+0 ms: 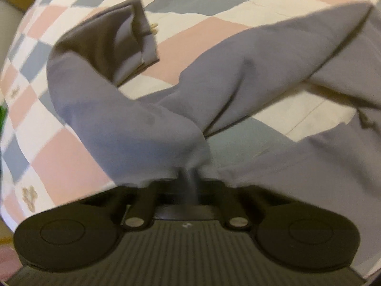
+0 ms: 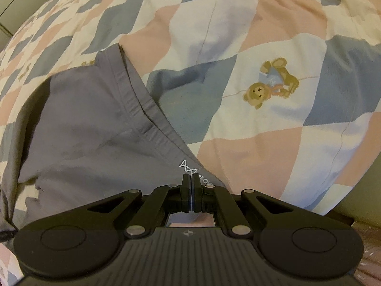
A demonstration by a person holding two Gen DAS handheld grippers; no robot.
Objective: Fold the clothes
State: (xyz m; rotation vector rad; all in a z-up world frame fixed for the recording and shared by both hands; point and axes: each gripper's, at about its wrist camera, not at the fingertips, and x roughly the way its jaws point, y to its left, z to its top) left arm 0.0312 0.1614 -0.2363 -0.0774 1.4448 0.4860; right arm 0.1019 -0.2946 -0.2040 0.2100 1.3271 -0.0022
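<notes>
Grey garment (image 1: pixel 250 54) lies on the quilt (image 2: pixel 262 143); left gripper (image 1: pixel 189 178) pinches a bunched fold, right gripper (image 2: pixel 191 186) pinches the hem. Thin grips could slip, spoiling the fold.

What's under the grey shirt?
The grey shirt lies on a checked quilt with teddy bears. The pink, blue and white squares show all around it. Whatever is right beneath the cloth is covered.

Black two-finger grippers
Left gripper (image 1: pixel 189 178) and right gripper (image 2: pixel 191 186): ribbed bodies; round side discs; silver pivot pins; small white emblem.
</notes>
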